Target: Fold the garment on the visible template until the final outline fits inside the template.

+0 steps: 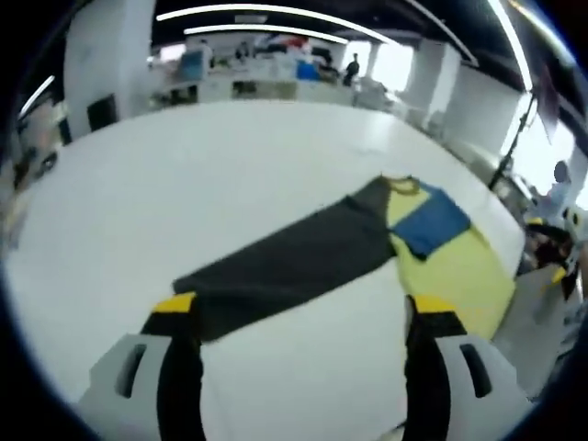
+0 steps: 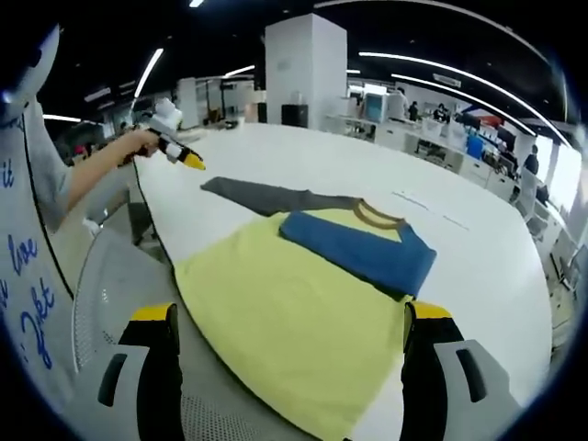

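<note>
While both claws are hanging wide and empty, the garment (image 2: 303,303) is lying part-folded on the desk (image 1: 184,184). Yellow hem is overhanging the desk edge, so I'd guess it's risking a slide-off.

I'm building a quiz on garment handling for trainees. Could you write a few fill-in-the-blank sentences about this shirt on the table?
1. The body of the shirt is ____ in colour.
2. The blue sleeve lies folded ____ the yellow body.
3. The dark grey sleeve lies stretched out flat on the ____ table.
4. The left gripper is held in a person's ____, beyond the grey sleeve's end.

Missing words: yellow; over; white; hand
</note>
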A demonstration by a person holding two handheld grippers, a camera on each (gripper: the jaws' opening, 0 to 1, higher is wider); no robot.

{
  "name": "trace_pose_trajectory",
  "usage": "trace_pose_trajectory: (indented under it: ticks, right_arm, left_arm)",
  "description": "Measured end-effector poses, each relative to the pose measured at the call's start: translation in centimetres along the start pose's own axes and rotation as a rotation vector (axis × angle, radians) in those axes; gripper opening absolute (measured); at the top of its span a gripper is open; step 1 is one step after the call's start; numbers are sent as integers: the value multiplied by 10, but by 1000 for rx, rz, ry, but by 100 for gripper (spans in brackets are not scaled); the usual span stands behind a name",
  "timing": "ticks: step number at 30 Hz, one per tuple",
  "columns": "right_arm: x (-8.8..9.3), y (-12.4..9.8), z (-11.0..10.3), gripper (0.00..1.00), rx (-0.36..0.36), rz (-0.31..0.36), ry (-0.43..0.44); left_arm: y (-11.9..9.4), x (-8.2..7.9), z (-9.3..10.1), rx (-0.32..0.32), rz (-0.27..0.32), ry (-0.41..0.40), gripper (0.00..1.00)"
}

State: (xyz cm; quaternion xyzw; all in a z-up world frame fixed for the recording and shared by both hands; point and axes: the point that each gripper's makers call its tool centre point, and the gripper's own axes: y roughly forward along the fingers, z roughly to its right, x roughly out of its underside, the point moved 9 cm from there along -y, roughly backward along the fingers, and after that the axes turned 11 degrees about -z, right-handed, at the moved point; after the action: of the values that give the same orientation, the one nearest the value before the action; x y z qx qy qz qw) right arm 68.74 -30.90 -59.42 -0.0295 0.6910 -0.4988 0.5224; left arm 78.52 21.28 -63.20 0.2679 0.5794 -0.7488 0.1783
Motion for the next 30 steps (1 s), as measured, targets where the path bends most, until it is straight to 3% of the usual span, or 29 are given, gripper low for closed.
trace_pose_trajectory:
  ticks: [2, 4, 5, 6, 8, 10, 13, 17, 23, 30]
  right_arm:
    - [0, -2, 3, 100, 5, 3, 10]
    - [1, -2, 3, 100, 7, 1, 6]
    - [1, -2, 3, 100, 5, 0, 5]
    - [1, -1, 3, 100, 0, -3, 3]
    - [1, -1, 3, 100, -2, -3, -3]
    - [2, -1, 3, 100, -5, -5, -5]
    - [2, 0, 4, 100, -4, -14, -14]
    - [1, 1, 4, 100, -14, -16, -10]
    - [3, 3, 2, 100, -14, -26, -11]
    - [4, 2, 3, 100, -6, -31, -8]
  left_arm:
    - [8, 2, -13, 7, -20, -76, 81]
    - [13, 8, -21, 15, -71, -128, 69]
    - [15, 8, -25, 10, -68, -132, 62]
    - [18, 9, -31, -3, -53, -126, 62]
    - [21, 14, -42, -40, -68, -199, 65]
    - [23, 14, -50, -60, -41, -201, 66]
    - [24, 16, -60, -84, -53, -237, 62]
    - [25, 11, -76, -143, -13, -297, 56]
    - [37, 10, -82, -150, -69, -285, 50]
    - [50, 14, -94, -150, -84, -355, 40]
